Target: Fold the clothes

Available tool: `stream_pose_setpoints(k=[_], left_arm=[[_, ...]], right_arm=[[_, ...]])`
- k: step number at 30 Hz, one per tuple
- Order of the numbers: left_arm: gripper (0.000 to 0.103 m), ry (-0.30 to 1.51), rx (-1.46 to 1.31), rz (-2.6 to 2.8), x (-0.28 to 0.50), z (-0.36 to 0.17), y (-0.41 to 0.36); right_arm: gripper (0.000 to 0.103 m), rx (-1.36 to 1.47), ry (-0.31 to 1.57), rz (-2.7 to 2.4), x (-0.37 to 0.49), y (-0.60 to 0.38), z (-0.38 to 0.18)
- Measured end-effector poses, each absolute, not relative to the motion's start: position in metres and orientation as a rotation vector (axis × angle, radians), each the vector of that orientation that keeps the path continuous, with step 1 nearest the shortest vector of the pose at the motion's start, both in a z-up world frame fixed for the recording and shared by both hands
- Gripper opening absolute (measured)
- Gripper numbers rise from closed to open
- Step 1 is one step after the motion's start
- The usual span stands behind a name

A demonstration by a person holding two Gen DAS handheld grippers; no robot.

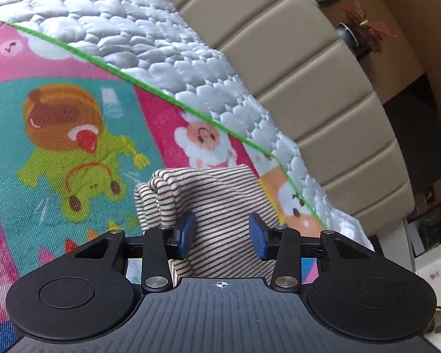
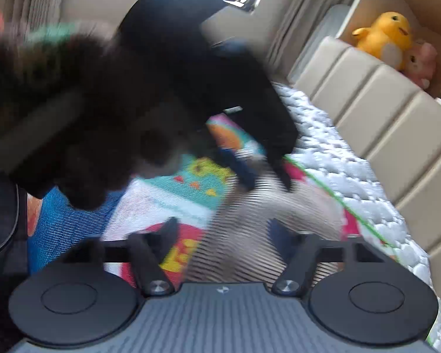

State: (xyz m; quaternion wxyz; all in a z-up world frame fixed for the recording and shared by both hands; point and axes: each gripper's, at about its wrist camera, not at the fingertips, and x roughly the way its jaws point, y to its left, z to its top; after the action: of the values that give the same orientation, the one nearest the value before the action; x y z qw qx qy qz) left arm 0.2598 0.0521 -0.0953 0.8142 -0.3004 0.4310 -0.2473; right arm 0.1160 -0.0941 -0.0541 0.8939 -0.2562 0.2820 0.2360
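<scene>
From the left wrist view, the left tool (image 1: 222, 236) stands with its blue rubber pads (image 1: 187, 235) partly apart, a clear gap between them; the cloth lies beneath and behind, and neither pad visibly presses on it. The cream garment with thin dark stripes (image 1: 220, 203) is a soft knit, folded into a thick bundle with rounded, layered edges at its upper left. It rests on a woven play mat printed with bright cartoon animals (image 1: 73, 147), whose green-stitched edge (image 1: 161, 94) runs diagonally. Beyond that edge lies a pale grey quilted bedspread with puffy stitched cells (image 1: 132, 29), then a beige padded headboard in vertical panels (image 1: 308, 73). The mat to the left of the garment is bare.

From the right wrist view, much is blurred. The right tool (image 2: 225, 232) has its fingers spread wide over the striped garment (image 2: 250, 250), gripping nothing. Ahead, the dark blurred shape of the left tool (image 2: 264, 173) reaches down onto the same cloth. The garment sits near the mat's green edge (image 2: 352, 211), with quilted bedspread (image 2: 352, 170) open to the right and a yellow plush duck (image 2: 388, 35) above the headboard (image 2: 397, 111).
</scene>
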Motion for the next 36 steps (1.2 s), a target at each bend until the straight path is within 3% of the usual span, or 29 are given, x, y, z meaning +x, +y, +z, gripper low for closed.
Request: stream_pose_setpoints(k=[3, 17, 22, 27, 32, 36], left_arm=[[0.044, 0.923, -0.637, -0.522, 0.259, -0.097, 0.054], [0.044, 0.931, -0.578, -0.475, 0.263, -0.104, 0.049], [0.049, 0.918, -0.610, -0.434, 0.268, -0.108, 0.061], [0.049, 0.922, -0.617, -0.449, 0.269, -0.109, 0.060], [0.052, 0.908, -0.555, -0.424, 0.260, -0.091, 0.055], [0.076, 0.896, -0.573, -0.453, 0.238, -0.067, 0.060]], right_arm=[[0.103, -0.415, 0.618, 0.482, 0.128, -0.127, -0.040], [0.101, 0.075, 0.926, 0.402, 0.181, -0.192, -0.099], [0.099, 0.035, 0.835, 0.509, 0.157, -0.175, -0.066], [0.099, -0.149, 0.920, 0.416, 0.161, -0.161, -0.094], [0.099, -0.154, 0.927, 0.413, 0.160, -0.162, -0.093], [0.100, -0.149, 0.937, 0.412, 0.162, -0.164, -0.097]])
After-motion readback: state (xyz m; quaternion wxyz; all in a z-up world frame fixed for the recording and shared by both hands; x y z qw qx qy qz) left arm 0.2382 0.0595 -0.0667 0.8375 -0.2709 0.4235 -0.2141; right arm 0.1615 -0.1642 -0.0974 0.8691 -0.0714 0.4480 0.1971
